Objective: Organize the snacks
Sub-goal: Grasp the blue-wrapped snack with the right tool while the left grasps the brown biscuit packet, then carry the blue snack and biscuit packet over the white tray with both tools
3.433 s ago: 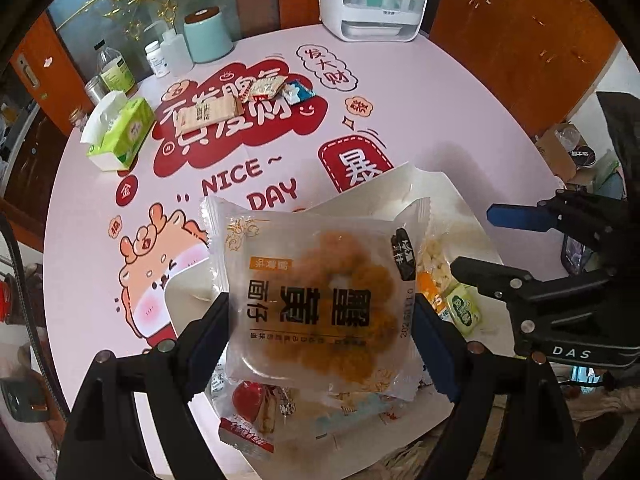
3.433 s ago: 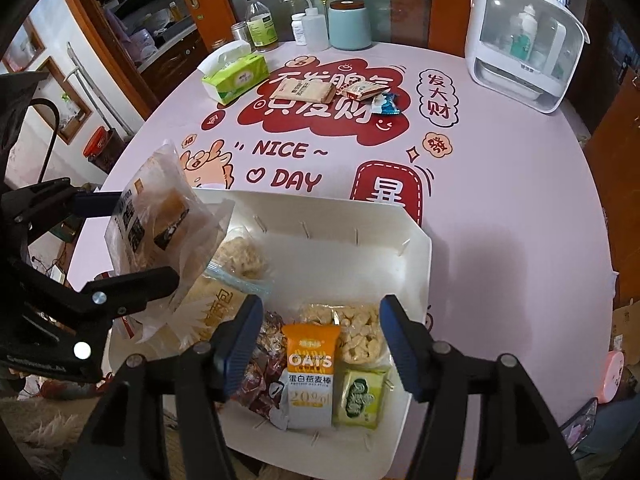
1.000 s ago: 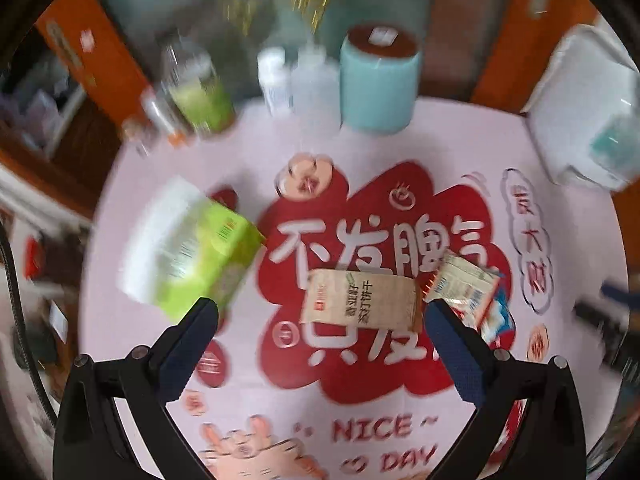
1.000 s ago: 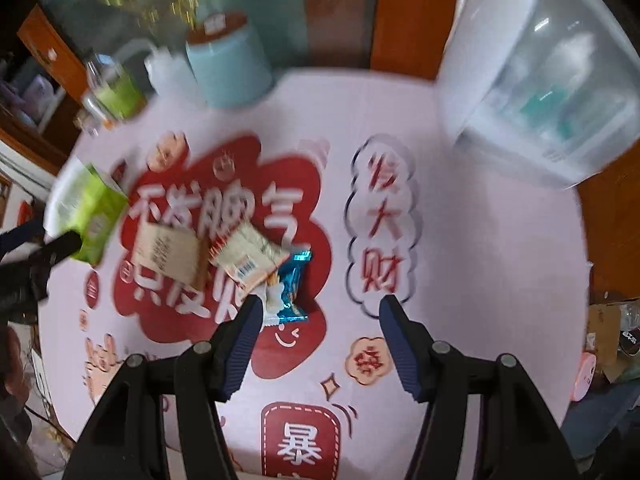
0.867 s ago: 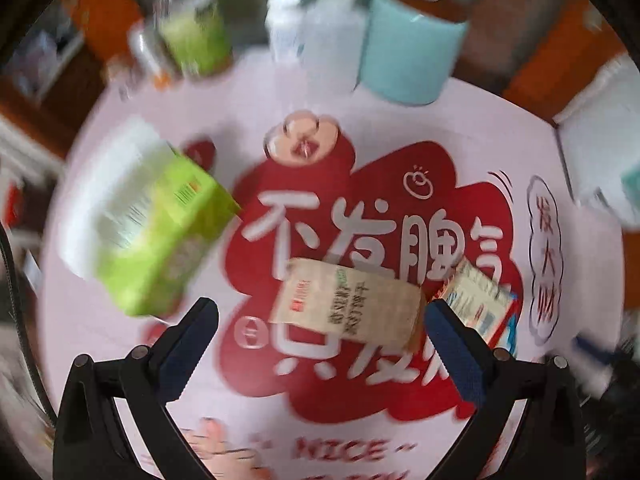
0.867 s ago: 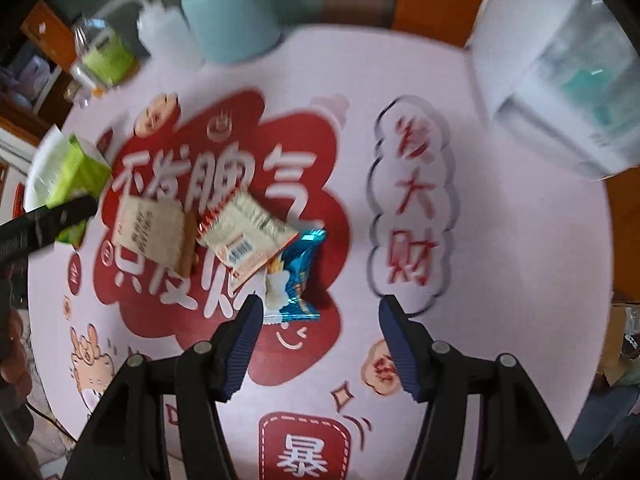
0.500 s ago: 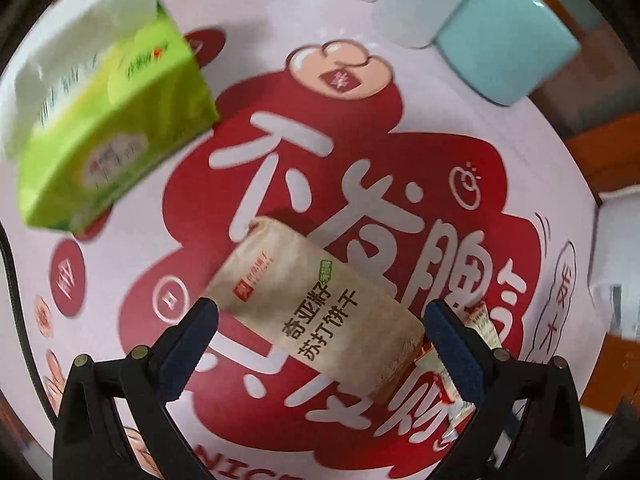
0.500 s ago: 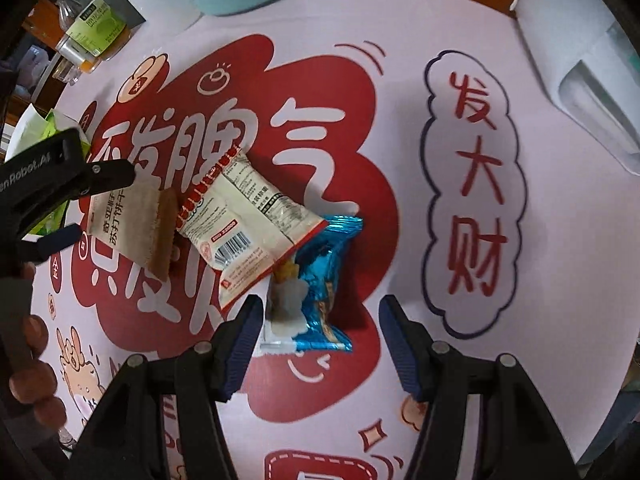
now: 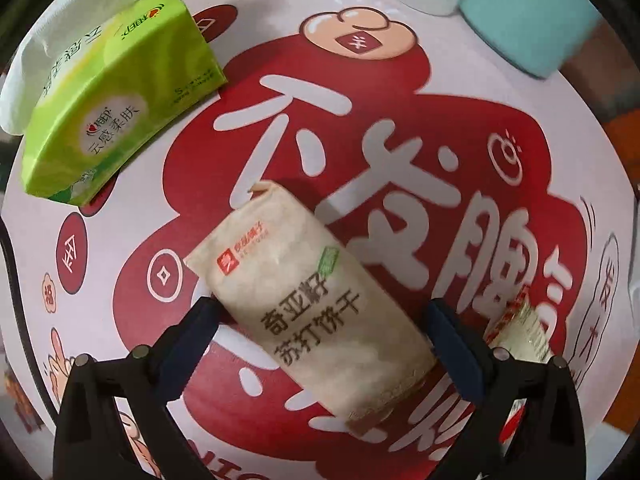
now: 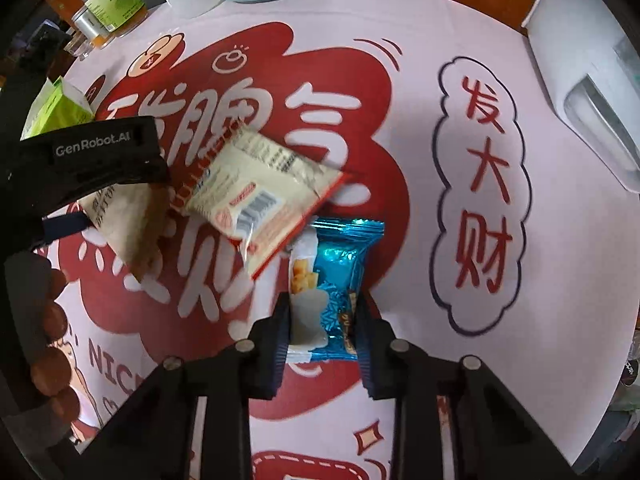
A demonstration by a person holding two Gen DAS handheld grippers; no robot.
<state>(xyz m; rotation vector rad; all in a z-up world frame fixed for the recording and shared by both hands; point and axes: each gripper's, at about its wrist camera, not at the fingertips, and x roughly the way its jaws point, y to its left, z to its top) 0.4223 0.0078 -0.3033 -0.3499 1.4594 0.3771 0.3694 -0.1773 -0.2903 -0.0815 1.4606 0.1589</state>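
The right tool [image 10: 322, 334] pinched a blue snack packet [image 10: 334, 292] on the surface [image 10: 560, 280], its near end hidden between the jaws. The left tool [image 9: 320, 340] stood spread around a beige cracker pack [image 9: 308, 300]. Beyond, a white-and-red packet [image 10: 260, 196] overlapped both; a green tissue pack [image 9: 108, 92] lay farther, partly cut off.

Both wrist cams hover close, looking steeply down on the tablecloth [image 9: 500, 92]; shared: the beige cracker pack [image 9: 304, 300], at 9 o'clock for the right cam.
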